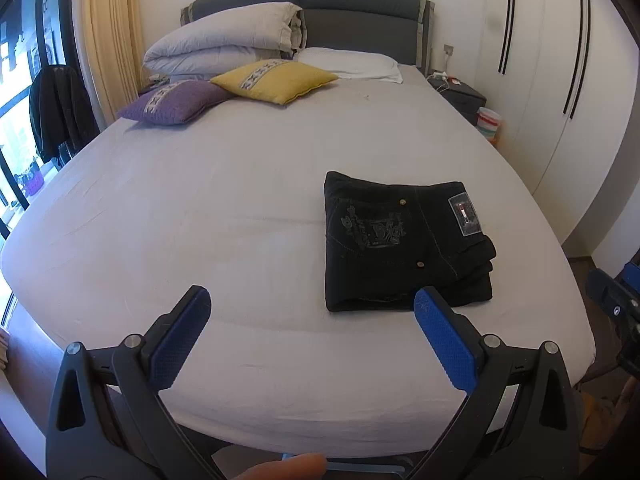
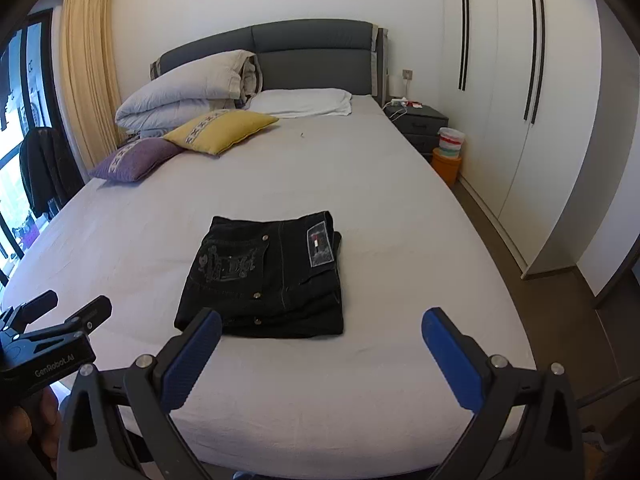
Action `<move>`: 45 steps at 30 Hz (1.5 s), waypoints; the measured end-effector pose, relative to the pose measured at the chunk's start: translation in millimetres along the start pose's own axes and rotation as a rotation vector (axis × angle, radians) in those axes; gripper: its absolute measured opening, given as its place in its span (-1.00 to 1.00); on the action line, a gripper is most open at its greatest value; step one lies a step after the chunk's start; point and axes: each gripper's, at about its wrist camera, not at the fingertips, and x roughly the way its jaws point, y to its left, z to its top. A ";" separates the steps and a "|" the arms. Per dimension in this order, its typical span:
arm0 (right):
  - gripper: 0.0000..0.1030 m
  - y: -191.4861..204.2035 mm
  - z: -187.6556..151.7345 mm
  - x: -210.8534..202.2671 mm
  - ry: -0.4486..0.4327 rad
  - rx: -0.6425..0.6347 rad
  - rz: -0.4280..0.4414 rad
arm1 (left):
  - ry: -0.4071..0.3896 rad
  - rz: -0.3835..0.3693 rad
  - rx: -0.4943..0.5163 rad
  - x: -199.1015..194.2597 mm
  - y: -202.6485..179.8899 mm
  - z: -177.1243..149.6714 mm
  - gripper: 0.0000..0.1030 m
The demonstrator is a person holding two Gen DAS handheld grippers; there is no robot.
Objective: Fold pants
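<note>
Black pants [image 1: 400, 240] lie folded into a compact rectangle on the grey bed sheet [image 1: 200, 220], with an embroidered back pocket and a label patch facing up. In the right wrist view the same pants [image 2: 268, 276] rest near the foot of the bed. My left gripper [image 1: 312, 300] hovers open above the bed's front edge, to the left of and in front of the pants, with nothing between its blue pads. My right gripper [image 2: 322, 320] is open too, held just in front of the pants and holding nothing. The left gripper's body [image 2: 44, 340] shows at the lower left of the right wrist view.
A folded duvet [image 1: 224, 40], a white pillow [image 1: 352, 62], a yellow cushion [image 1: 276, 80] and a purple cushion [image 1: 176, 102] sit at the head of the bed. A dark nightstand [image 2: 420, 122] and small bins [image 2: 450, 152] stand at the right, by white wardrobes [image 2: 520, 100]. A window is at the left.
</note>
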 end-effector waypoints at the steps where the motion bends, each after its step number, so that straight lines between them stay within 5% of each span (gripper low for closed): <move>1: 1.00 1.5 -0.9 0.9 0.004 -0.003 0.001 | 0.005 0.002 0.000 1.7 0.2 -0.4 1.00; 45: 1.00 19.6 -16.4 17.1 0.063 -0.019 0.017 | 0.078 -0.001 0.008 41.7 -3.3 -12.5 1.00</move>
